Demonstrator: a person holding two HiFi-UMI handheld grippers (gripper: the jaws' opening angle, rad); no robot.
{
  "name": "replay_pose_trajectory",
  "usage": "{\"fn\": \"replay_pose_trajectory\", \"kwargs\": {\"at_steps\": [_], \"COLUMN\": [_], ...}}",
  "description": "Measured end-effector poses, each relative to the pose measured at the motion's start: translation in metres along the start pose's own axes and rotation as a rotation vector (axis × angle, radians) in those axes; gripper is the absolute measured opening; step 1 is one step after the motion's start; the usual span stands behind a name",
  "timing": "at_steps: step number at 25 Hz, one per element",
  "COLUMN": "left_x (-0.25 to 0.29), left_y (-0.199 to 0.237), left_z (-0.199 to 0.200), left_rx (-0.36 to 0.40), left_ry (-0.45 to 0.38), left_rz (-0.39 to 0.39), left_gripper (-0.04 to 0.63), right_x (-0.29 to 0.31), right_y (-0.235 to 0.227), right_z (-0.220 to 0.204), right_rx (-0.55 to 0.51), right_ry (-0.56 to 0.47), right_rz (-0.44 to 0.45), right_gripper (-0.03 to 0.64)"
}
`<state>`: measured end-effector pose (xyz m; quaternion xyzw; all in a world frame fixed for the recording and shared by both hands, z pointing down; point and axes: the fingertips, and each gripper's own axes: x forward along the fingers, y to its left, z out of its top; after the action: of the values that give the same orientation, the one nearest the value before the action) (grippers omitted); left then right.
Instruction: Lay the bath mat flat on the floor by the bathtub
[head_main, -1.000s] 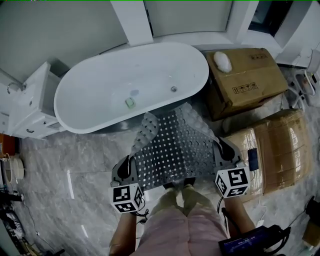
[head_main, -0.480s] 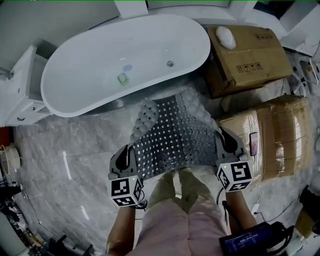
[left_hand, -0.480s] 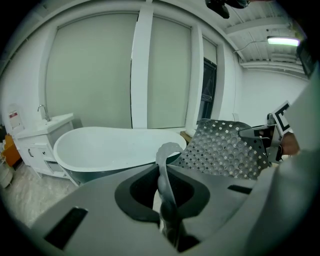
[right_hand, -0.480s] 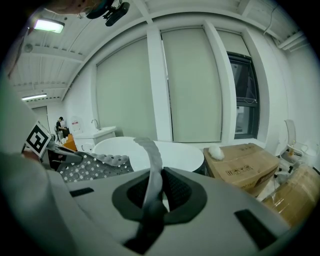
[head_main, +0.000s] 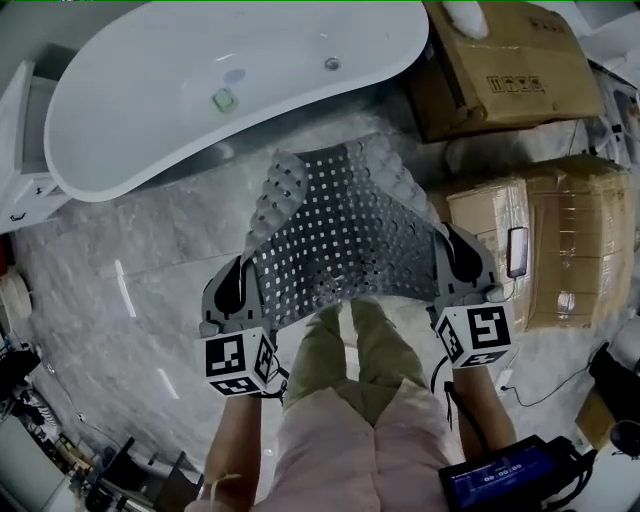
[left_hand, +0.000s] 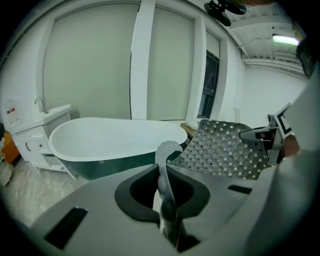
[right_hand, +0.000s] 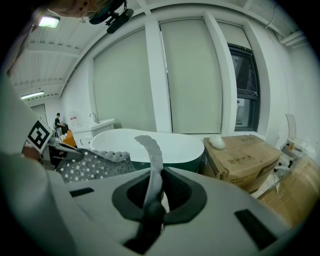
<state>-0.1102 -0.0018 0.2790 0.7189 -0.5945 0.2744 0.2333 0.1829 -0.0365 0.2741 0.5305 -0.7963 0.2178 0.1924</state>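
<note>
White tub (head_main: 120, 150) is seen with a small green item (head_main: 224, 100) on its bottom. The grey perforated mat (head_main: 340, 235) is held off the floor before the tub, its near corners clamped in the left gripper (head_main: 235, 287) and right gripper (head_main: 460, 262). Its length is directed toward the tub, with the far left corner curled.

1 mat (head_main: 340, 235), 1 tub (head_main: 150, 90) — 2 ctns (head_main: 510, 60) (head_main: 550, 250)
</note>
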Motion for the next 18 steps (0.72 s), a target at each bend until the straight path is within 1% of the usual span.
{"fn": "replay_pose_trajectory", "kwargs": {"at_steps": [3, 7, 13, 18], "left_x": [0.014, 0.03, 0.034, 0.049], "left_y": [-0.001, 0.003, 0.002, 0.007], "left_z": [-0.017, -0.031, -0.042, -0.055], "left_rx": [-0.003, -0.01, -0.021, -0.033], "left_ry": [0.01, 0.012, 0.04, 0.049], "left_rz": [-0.002, -0.001, 0.013, 0.019], "left_gripper": [0.038, 0.037, 0.038, 0.038], "right_x": [0.01, 0.027, 0.032, 0.045], "right_y": [-0.004, -0.007, -0.012, -0.016], "right_z": [-0.02, -0.035, -0.045, -0.058], "right_rx": [-0.004, -0.009, -0.006, -0.011], "right_ry": [0.013, 0.016, 0.033, 0.046], "right_rz": [-0.003, -0.008, -0.002, -0.004], "right_gripper": [0.032, 0.032, 0.032, 0.032]}}
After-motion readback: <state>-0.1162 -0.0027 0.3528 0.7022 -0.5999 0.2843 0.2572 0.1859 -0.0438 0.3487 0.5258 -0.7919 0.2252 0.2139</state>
